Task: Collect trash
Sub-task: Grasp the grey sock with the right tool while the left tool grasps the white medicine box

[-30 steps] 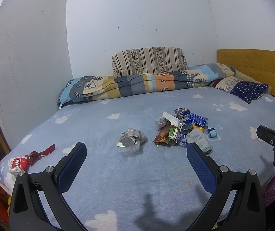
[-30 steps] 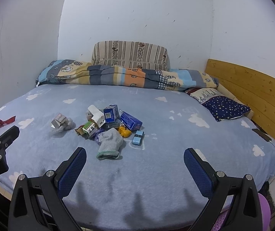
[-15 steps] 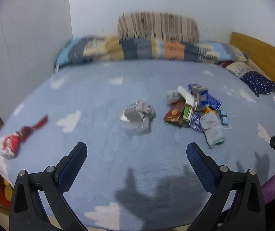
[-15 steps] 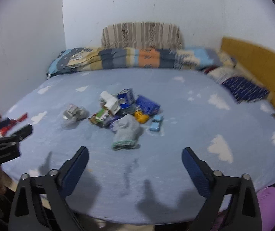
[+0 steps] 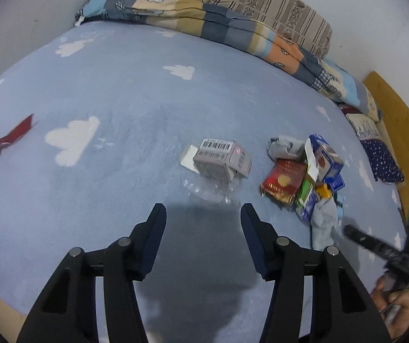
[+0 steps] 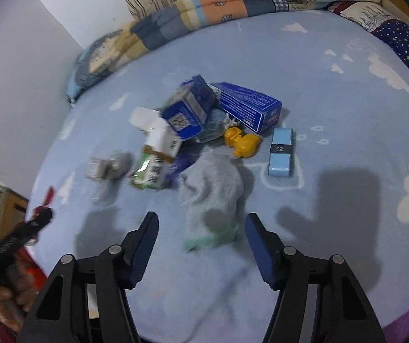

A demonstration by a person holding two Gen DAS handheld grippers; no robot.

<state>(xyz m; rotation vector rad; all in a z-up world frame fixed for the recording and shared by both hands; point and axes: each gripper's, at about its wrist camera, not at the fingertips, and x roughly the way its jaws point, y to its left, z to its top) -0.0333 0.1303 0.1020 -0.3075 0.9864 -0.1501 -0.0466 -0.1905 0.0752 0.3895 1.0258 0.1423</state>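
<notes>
Both grippers empty, jaws wide apart, hovering low over the bed (image 5: 124, 91). Left gripper (image 5: 203, 223) faces the grey box (image 5: 221, 160) lying just beyond its fingertips, slightly right of centre, long axis running left to right across my approach, clear plastic in front of it. Right gripper (image 6: 201, 233) has the grey sock (image 6: 213, 194) between its fingertips, pointing away, with the trash pile (image 6: 193, 120) farther off. I judge each hand nearest its own target.
</notes>
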